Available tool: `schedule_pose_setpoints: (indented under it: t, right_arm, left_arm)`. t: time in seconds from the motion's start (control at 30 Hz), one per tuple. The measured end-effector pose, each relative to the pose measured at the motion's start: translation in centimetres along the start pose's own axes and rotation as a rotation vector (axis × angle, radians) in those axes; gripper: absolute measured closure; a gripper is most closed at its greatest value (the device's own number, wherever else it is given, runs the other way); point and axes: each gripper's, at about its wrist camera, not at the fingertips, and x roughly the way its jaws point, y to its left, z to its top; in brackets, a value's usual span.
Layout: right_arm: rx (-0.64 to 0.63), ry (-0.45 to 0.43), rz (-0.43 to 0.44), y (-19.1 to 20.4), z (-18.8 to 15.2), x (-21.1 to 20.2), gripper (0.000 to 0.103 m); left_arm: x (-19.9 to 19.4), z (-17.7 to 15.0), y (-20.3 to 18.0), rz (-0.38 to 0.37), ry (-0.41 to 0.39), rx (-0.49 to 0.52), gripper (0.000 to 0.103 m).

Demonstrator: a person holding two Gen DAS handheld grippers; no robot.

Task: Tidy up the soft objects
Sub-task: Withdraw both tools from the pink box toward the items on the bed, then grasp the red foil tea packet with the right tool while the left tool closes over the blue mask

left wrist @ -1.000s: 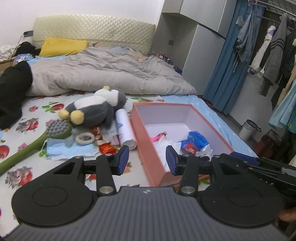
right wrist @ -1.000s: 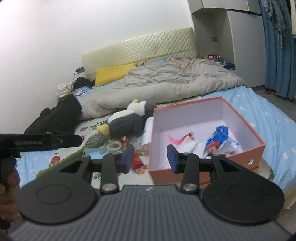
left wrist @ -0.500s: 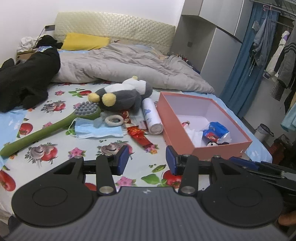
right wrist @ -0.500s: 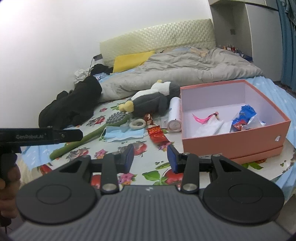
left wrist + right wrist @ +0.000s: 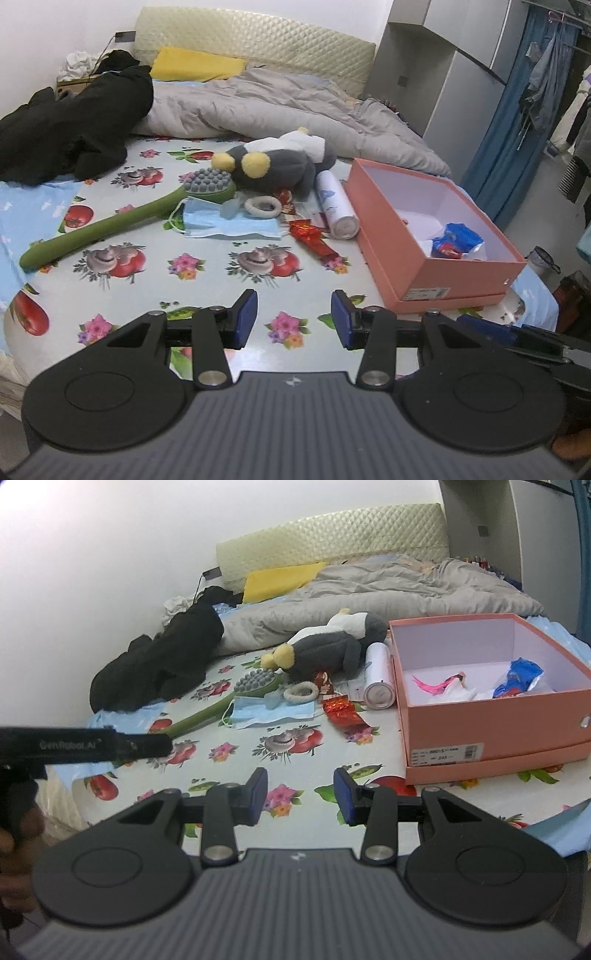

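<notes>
At frame bottom, left gripper (image 5: 294, 319) and right gripper (image 5: 300, 795), jaws spread and empty, plush penguin (image 5: 275, 162) upper centre, pink box (image 5: 402, 247) at right.

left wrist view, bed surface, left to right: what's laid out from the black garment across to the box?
Black garment → green long-handled brush → blue face mask → red foil wrapper → white cylinder bottle → pink box. Plush penguin and the white ring overlap the mask's span, so left out.
</notes>
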Motion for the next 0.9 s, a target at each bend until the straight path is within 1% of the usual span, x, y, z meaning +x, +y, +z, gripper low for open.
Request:
schedule_pose_setpoints:
  t: [0.07, 0.13, 0.23, 0.43, 0.73, 0.9]
  right_arm:
    - [0.003, 0.005, -0.013, 0.0, -0.1, 0.4, 0.060]
    - [0.009, 0.020, 0.004, -0.1, -0.2, 1.1, 0.060]
    - [-0.002, 0.035, 0.001, 0.0, -0.3, 1.9, 0.060]
    - [-0.009, 0.055, 0.001, -0.2, 0.1, 4.1, 0.060]
    - [-0.029, 0.086, 0.024, -0.4, 1.1, 8.2, 0.060]
    - [-0.022, 0.115, 0.047, -0.6, 1.7, 11.1, 0.060]
  left_arm:
    - [0.2, 0.1, 0.6, 0.003, 0.001, -0.004, 0.053]
    - [0.8, 0.2, 1.2, 0.005, 0.005, -0.011, 0.053]
    - [1.9, 0.4, 1.8, 0.004, 0.017, -0.023, 0.053]
    - [4.9, 0.9, 2.9, 0.009, 0.039, -0.030, 0.053]
    - [9.7, 2.8, 4.4, 0.023, 0.052, -0.047, 0.053]
    - [12.6, 4.0, 5.5, 0.047, 0.057, -0.058, 0.049]
